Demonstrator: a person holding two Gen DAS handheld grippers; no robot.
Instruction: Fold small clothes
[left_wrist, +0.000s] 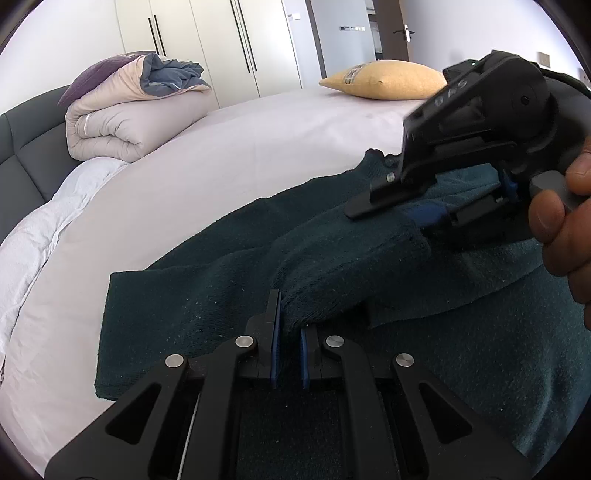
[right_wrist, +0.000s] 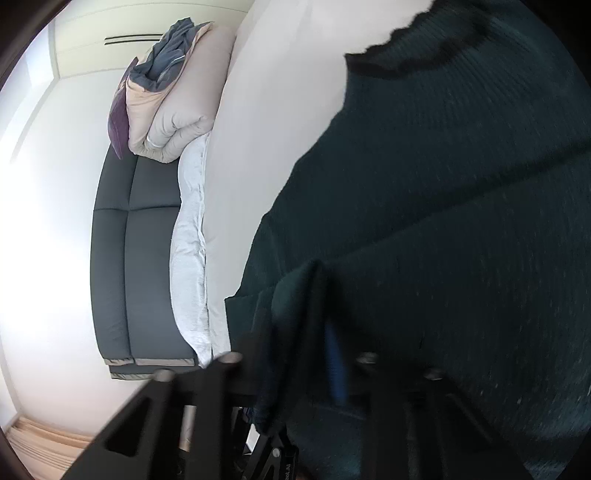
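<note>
On the pale bed (left_wrist: 229, 162) we've both grippers, left gripper (left_wrist: 290, 332) and right gripper (left_wrist: 428, 216), clamped on the soft, limp green sweater (left_wrist: 192, 295), best taken by its edges.

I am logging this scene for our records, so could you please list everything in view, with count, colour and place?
Sweater: one, dark teal, spread on the bed, one fold lifted.
Bed sheet: one, pale lilac, under the sweater.
Duvet: one, beige, folded by the headboard.
Pillow: one, yellow, far side of the bed.
Headboard: one, dark grey, left.
Wardrobe: white, behind the bed.
Left gripper: black, blue pads, shut on the sweater.
Right gripper: black, shut on the sweater.
Hand: one, holding the right gripper.
</note>
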